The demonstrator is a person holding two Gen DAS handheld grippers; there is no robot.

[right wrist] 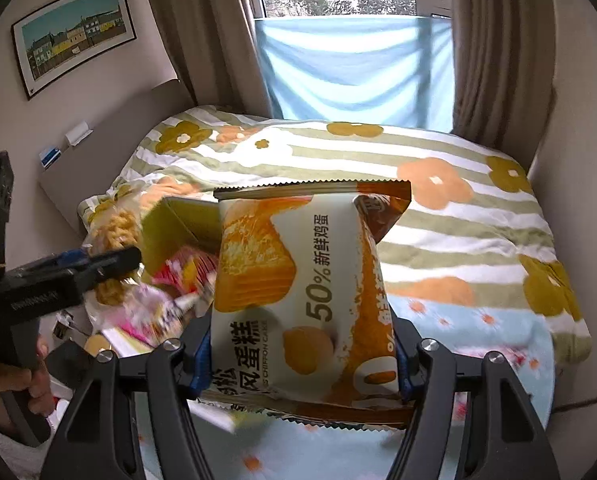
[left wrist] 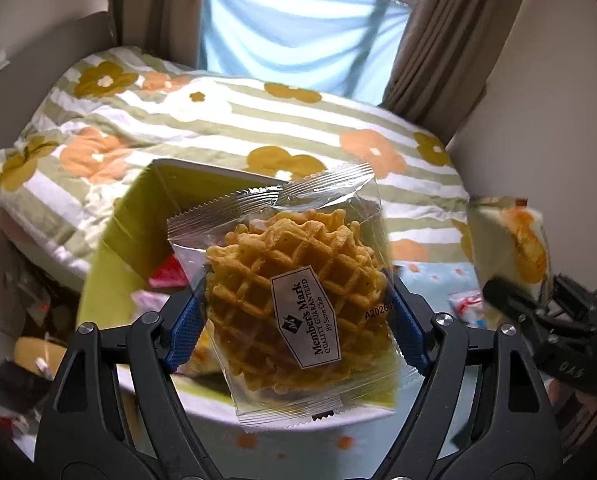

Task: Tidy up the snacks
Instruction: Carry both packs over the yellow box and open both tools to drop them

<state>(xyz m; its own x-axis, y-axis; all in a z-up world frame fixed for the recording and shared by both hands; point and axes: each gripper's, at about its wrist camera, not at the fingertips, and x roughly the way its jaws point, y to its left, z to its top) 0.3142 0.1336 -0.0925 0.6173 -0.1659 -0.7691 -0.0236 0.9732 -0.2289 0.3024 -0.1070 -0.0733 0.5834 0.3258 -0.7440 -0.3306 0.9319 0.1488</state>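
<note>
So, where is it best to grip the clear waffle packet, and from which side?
As the left gripper does now: across the waffle packet at mid-height, one pad on each side edge, coming from below its bottom seal. The waffles inside are flat and look brittle, so squeezing edge to edge seems safer than pinching the faces.

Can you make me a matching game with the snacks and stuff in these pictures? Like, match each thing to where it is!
Things:
1. waffle packet
2. chiffon cake packet
3. green box
4. framed picture

Places:
A. hanging on the wall
B. held in the right tool
C. sitting on the bed, with snacks inside
D. held in the left tool

Pairs: 1-D, 2-B, 3-C, 4-A
</note>
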